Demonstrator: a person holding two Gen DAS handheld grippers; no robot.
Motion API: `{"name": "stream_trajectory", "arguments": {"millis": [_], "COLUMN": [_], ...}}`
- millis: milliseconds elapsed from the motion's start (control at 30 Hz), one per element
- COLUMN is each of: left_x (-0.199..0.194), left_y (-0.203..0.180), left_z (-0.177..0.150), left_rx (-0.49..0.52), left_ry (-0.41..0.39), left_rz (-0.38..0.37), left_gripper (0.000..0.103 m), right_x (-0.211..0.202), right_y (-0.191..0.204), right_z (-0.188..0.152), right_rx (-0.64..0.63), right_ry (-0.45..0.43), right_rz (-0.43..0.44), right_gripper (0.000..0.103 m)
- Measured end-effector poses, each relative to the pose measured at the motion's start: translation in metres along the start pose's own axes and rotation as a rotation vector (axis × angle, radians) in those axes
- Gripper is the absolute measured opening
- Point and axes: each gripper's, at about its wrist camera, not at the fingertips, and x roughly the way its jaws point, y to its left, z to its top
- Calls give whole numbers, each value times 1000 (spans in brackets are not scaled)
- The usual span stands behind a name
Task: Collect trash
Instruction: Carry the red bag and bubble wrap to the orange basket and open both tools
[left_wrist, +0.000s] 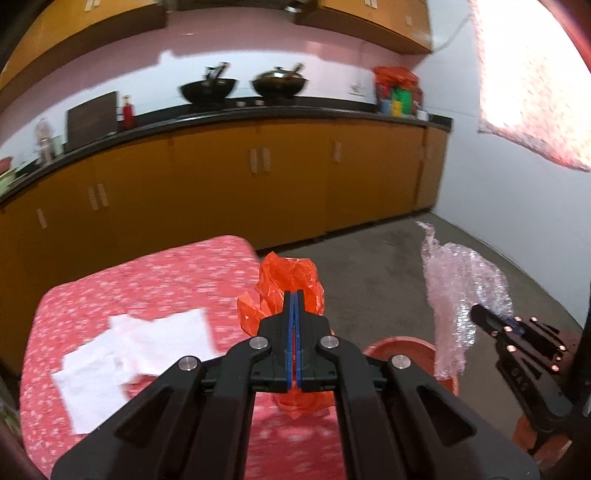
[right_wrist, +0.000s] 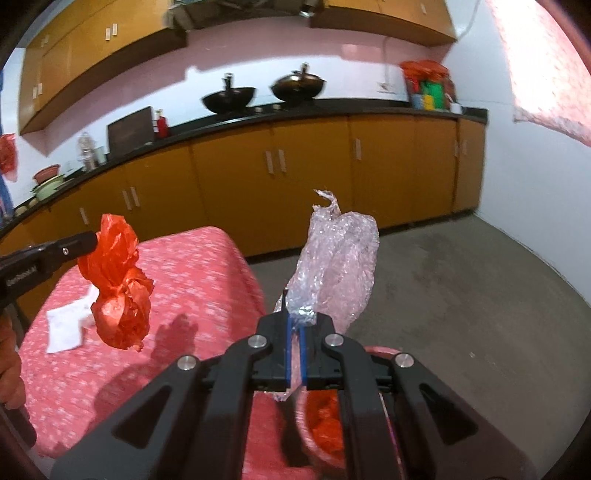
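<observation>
My left gripper (left_wrist: 294, 295) is shut on a crumpled orange plastic bag (left_wrist: 291, 275), held in the air past the table's right edge; the right wrist view shows the same bag (right_wrist: 118, 280) hanging from the left gripper (right_wrist: 94, 238). A wad of clear bubble wrap (right_wrist: 338, 254) stands up from my right gripper (right_wrist: 295, 317), which is shut on it. From the left wrist view the bubble wrap (left_wrist: 461, 284) rises above the right gripper (left_wrist: 476, 310), over a red bin (left_wrist: 402, 345). The bin (right_wrist: 380, 350) lies below the right gripper, with orange plastic (right_wrist: 327, 424) inside.
A table with a red flowered cloth (left_wrist: 155, 280) carries white paper sheets (left_wrist: 125, 350). Yellow cabinets (left_wrist: 258, 177) under a black counter with two woks (left_wrist: 208, 88) line the far side. Grey concrete floor (right_wrist: 461, 280) spreads to the right, up to a white wall.
</observation>
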Motion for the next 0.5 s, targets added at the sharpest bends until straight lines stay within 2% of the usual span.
{"name": "stream_trajectory", "arguments": {"millis": [200,500], "left_x": [33,83], "left_y": [-63,-130], "left_z": [-8,-41], "left_rx": [37,91], "left_ry": [47,149], "left_rz": [-98,-170], "left_gripper": [0,0], "right_x": [12,33], "right_y": [-56,-107], "right_z": [-23,-66], "right_rx": [30,61], "right_ry": [46,155], "right_rz": [-54,-79], "right_gripper": [5,5]}}
